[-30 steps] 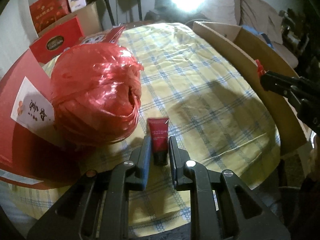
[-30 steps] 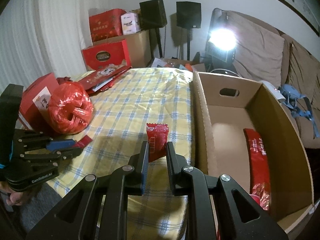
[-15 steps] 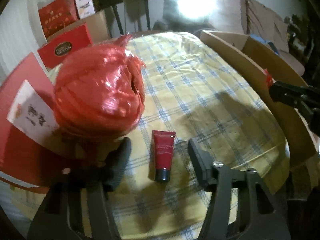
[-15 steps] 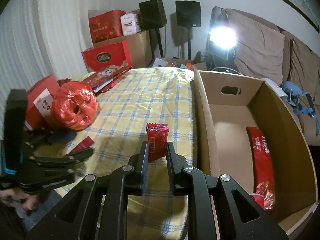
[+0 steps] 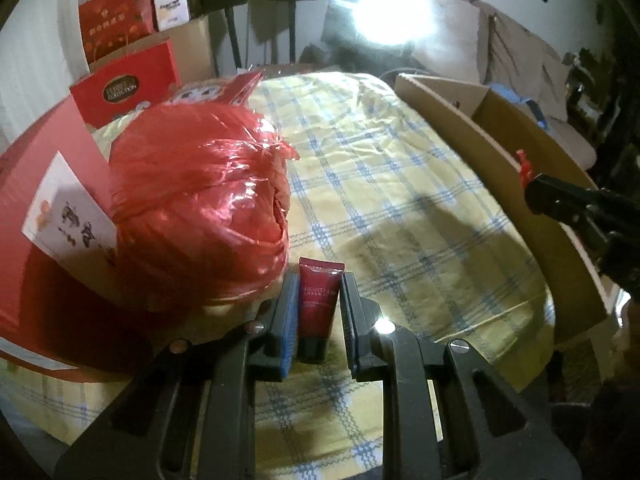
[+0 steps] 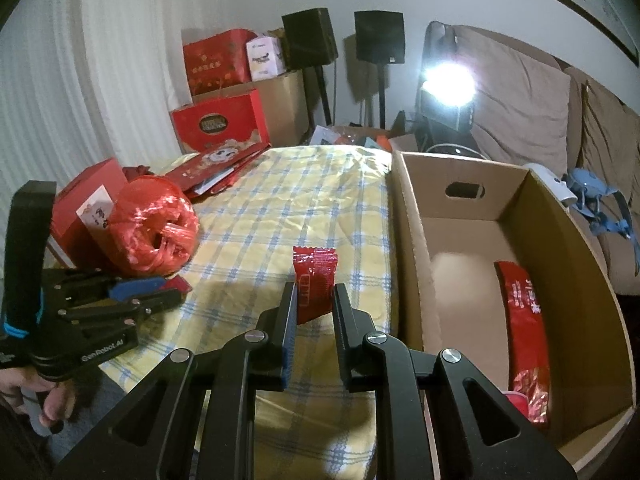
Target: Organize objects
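Left gripper point(image 5: 319, 312) is clenched on the red cream tube point(image 5: 319, 304), fingers bracketing its lower body just above the dark cap, with the tube on or just above the checked tablecloth point(image 5: 400, 208) beside the red twine ball point(image 5: 196, 216). Judgement: the tube is light, soft-walled and glossy, so a grip low near the stiff cap end should slip least. Right gripper point(image 6: 314, 304) pinches a red snack packet point(image 6: 314, 280) by its lower half, held above the cloth; it looks light and crinkly, likely to flop. Farther right, the cardboard box point(image 6: 412, 264) holds a long red packet point(image 6: 524, 320). Half a second ago the left jaws stood wide apart around the tube; now they have closed on it.
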The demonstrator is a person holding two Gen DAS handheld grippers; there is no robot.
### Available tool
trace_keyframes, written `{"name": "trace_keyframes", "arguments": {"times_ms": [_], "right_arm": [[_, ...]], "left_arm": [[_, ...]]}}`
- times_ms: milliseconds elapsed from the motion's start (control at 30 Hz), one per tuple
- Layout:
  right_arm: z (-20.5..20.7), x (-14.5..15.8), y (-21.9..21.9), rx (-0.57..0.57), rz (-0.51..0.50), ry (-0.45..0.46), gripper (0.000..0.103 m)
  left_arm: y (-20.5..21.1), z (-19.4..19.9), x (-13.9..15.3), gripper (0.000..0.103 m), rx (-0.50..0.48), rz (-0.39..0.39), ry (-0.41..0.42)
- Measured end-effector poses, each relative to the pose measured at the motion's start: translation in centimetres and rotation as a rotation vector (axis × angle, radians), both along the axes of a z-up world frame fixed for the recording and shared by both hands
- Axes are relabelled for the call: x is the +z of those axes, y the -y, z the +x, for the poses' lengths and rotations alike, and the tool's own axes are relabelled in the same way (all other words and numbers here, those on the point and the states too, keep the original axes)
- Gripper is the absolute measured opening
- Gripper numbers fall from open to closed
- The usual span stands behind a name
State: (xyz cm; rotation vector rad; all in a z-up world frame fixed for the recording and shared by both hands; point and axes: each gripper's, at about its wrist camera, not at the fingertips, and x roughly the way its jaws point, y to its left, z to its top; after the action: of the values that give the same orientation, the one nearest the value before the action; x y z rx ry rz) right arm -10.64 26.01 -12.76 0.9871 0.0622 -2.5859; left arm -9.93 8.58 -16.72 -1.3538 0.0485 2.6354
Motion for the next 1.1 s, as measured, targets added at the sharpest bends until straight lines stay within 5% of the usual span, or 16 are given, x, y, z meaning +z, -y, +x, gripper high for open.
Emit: {"name": "trace_keyframes", "arguments": {"times_ms": [633, 1100], "right_arm": [[0.9, 1.5, 0.1, 0.000, 0.009, -0.056, 0.016], [3.0, 5.8, -1.8, -0.042, 0.011, -0.182, 0.016]], "left_arm": [[0.8, 1.1, 4.3, 0.019, 0.037, 0.007, -0.100], [1.5, 2.1, 9.6, 0.019, 0.105, 0.027, -0.247]]}}
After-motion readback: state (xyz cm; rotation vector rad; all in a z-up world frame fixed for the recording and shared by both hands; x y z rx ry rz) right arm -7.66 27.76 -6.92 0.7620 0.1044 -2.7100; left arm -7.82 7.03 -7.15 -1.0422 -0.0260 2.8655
